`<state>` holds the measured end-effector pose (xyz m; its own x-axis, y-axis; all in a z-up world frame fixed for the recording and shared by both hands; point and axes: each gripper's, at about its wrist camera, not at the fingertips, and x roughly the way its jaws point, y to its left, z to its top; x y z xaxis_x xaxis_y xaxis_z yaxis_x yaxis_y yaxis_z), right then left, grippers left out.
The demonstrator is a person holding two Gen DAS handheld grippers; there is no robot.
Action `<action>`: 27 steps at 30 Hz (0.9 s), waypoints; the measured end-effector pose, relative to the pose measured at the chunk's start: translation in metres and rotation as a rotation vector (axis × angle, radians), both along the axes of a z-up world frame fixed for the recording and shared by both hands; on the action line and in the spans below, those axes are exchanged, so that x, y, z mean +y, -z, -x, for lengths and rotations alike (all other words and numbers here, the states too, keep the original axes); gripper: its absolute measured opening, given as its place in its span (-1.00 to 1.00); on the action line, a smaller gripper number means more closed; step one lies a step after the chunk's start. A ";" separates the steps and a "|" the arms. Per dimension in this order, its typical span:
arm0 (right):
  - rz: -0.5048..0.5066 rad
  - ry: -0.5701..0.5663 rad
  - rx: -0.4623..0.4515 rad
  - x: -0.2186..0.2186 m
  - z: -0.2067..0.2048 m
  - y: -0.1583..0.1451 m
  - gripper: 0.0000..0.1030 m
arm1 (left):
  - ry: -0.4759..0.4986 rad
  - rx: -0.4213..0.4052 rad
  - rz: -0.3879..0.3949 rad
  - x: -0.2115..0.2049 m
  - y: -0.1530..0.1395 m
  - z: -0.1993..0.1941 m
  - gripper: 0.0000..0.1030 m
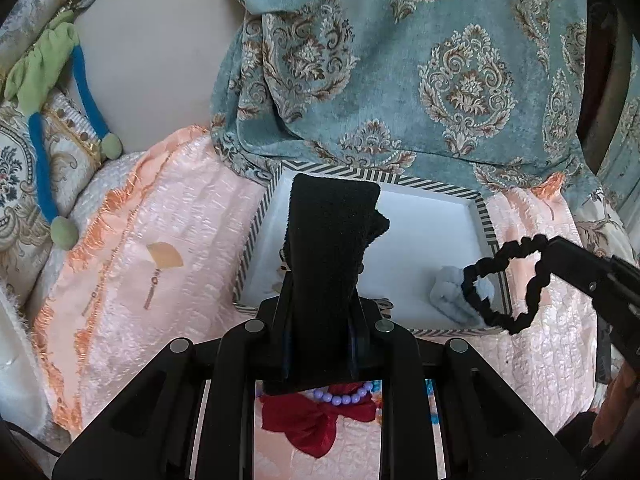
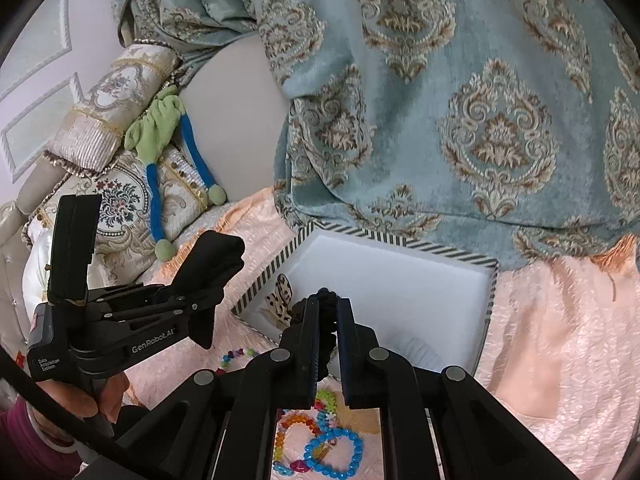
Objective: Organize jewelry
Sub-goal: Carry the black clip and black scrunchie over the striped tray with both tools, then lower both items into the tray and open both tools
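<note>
A white tray with a striped rim (image 1: 486,216) (image 2: 440,250) lies on the peach bedspread. My left gripper (image 1: 324,248) is shut on a black fuzzy hair band (image 1: 332,220) and holds it over the tray's near left part; it also shows in the right wrist view (image 2: 212,264). My right gripper (image 2: 328,312) is shut on a black scrunchie (image 1: 504,284) (image 2: 326,300) above the tray's near right edge. A pale blue scrunchie (image 1: 456,296) and a leopard-print bow (image 2: 280,300) lie in the tray.
Bead bracelets (image 2: 332,452) and a purple bead bracelet (image 1: 344,398) on a red bow (image 1: 312,420) lie on the bedspread near me. A teal damask curtain (image 1: 400,60) hangs behind the tray. Cushions and a green-blue plush toy (image 1: 48,80) lie at the left.
</note>
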<state>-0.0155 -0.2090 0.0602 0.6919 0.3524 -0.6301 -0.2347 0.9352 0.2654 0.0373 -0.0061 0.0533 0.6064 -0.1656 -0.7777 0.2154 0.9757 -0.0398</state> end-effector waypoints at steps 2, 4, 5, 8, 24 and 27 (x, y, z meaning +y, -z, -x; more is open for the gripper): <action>-0.002 0.000 0.014 0.001 -0.007 0.007 -0.85 | -0.002 0.016 0.012 0.000 0.006 -0.008 -0.63; -0.009 0.000 0.031 0.002 -0.014 0.015 -0.85 | -0.006 0.030 0.027 0.000 0.012 -0.015 -0.63; -0.014 0.001 0.038 0.002 -0.018 0.018 -0.85 | -0.010 0.037 0.034 0.000 0.015 -0.020 -0.63; -0.024 0.004 0.059 0.004 -0.032 0.030 -0.85 | -0.031 0.061 0.061 0.003 0.023 -0.039 -0.63; 0.016 0.073 0.264 -0.002 -0.117 0.127 -0.85 | -0.097 0.169 0.071 -0.001 0.084 -0.144 -0.61; 0.050 0.082 0.280 -0.002 -0.120 0.137 -0.85 | -0.102 0.196 0.046 -0.005 0.098 -0.152 -0.51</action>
